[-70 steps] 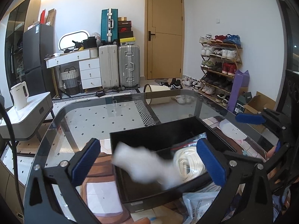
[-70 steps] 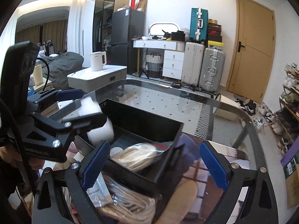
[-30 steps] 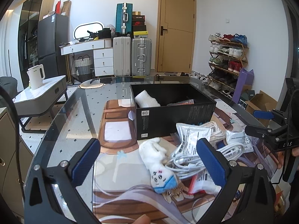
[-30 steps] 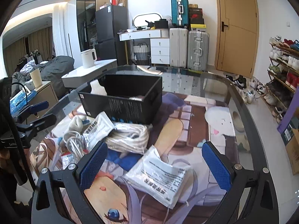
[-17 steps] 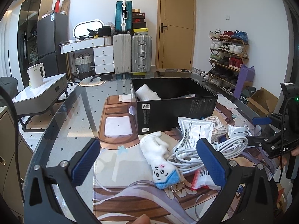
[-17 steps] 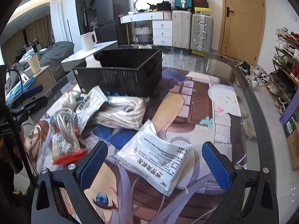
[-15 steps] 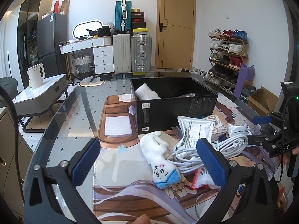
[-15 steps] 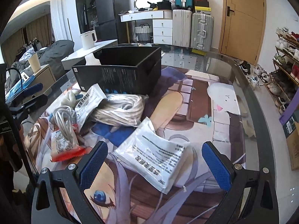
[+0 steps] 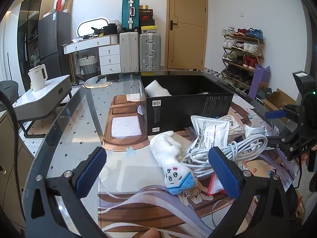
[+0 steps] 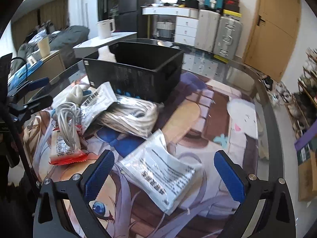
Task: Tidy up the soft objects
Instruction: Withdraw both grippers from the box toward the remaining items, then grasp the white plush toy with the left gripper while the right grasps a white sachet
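The white plush toy with a blue base [image 9: 172,164], soft and light (compressible), is best pinched mid-body, at twelve o'clock between the wide-open, empty left gripper [image 9: 156,170]; the right gripper [image 10: 164,175] is likewise spread and empty.

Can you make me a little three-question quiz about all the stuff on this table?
1. True or false: the left claw is squeezing the plush toy.
2. What is the black box resting on? A) the floor B) the glass table C) a suitcase
3. Fill in: the white cable bundle lies right beside the plush ____.

Key: 1 false, both claws are open and empty, also the right claw. 2 B. 3 toy.
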